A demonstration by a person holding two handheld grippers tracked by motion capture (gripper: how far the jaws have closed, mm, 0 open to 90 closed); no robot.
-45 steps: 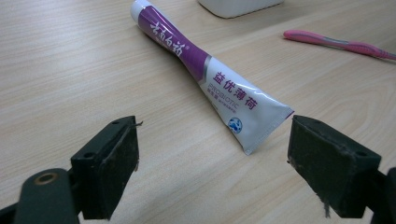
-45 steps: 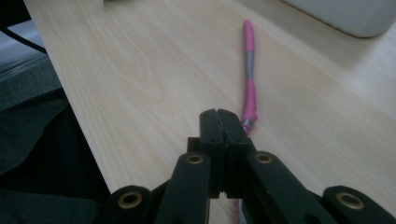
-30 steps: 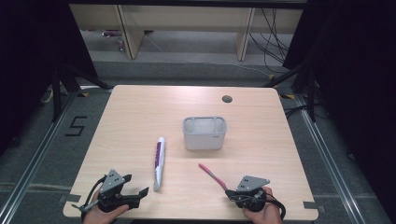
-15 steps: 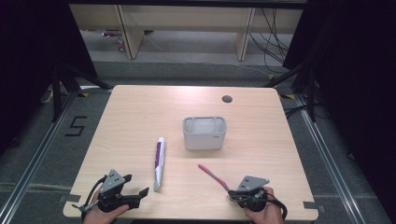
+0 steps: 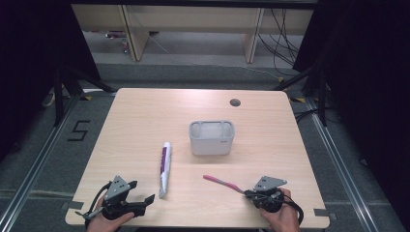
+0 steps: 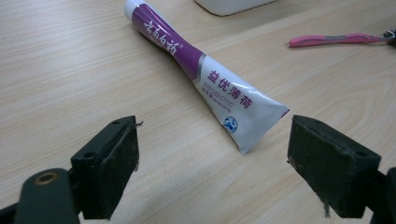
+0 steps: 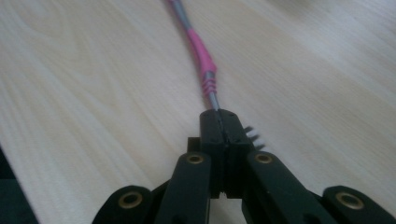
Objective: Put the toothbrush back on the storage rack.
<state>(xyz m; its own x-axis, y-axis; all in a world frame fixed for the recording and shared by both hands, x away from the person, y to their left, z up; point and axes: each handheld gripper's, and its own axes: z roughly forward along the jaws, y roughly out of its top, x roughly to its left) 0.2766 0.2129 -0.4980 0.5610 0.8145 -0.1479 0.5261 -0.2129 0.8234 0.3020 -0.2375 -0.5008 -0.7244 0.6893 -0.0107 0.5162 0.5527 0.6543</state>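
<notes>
Right gripper (image 7: 225,122) is clamped on the bristle end of the pink toothbrush (image 5: 220,181); bristles protrude just beside the closed fingers (image 7: 212,135) in the right gripper view. The handle runs away from the gripper toward 10 o'clock in the high view, lying low over the wooden worktop (image 5: 145,121) near its 5 o'clock corner.

Left gripper (image 6: 212,163) stands wide open and holds nothing. The flat crimped end of the purple-and-white toothpaste tube (image 6: 210,79) lies just ahead of its fingers (image 6: 109,165), not between them.

The grey holder (image 5: 212,137) stands upright at centre, well apart from both grippers, at 12 o'clock from the toothbrush.

Risks, as judged:
- The grip sits at the extreme end of the brush; the long handle may pivot or droop when lifted
- A swinging handle could strike the holder rim and tip it
- Bristles could be crushed by the clamp
</notes>
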